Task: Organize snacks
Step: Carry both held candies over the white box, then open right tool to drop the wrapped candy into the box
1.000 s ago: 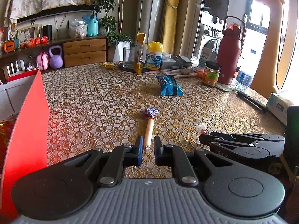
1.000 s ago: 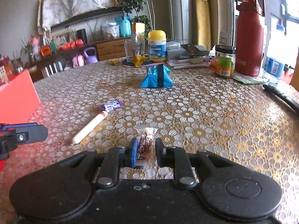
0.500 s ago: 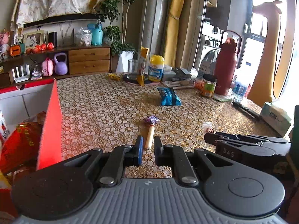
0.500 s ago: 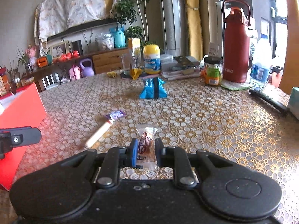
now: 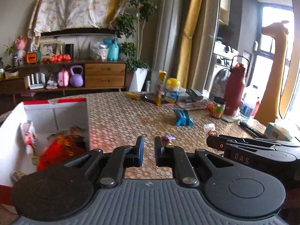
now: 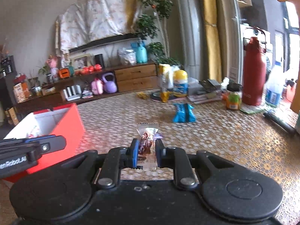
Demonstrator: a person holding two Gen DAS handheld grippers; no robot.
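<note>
My right gripper (image 6: 145, 146) is shut on a small clear-wrapped brown candy (image 6: 145, 142) and holds it above the table; it also shows in the left wrist view (image 5: 210, 130). My left gripper (image 5: 149, 144) is empty, its jaws a narrow gap apart, above the table. A red box (image 5: 56, 112) with white inside holds several snacks at the left; it also shows in the right wrist view (image 6: 61, 123). A stick snack with a purple wrapper end (image 5: 168, 137) lies just beyond my left fingertips. A blue snack bag (image 6: 182, 112) stands further back.
At the table's far side stand a yellow-capped bottle (image 5: 171, 91), a glass, a yellow packet, a small jar (image 5: 218, 108) and a tall red flask (image 5: 235, 91). A black remote (image 6: 279, 121) lies at the right. A tissue box (image 5: 279, 130) sits at the right edge.
Both grippers have risen and drawn back. The right one has lifted the candy off the table. The red box's open inside has come into view at the left.
</note>
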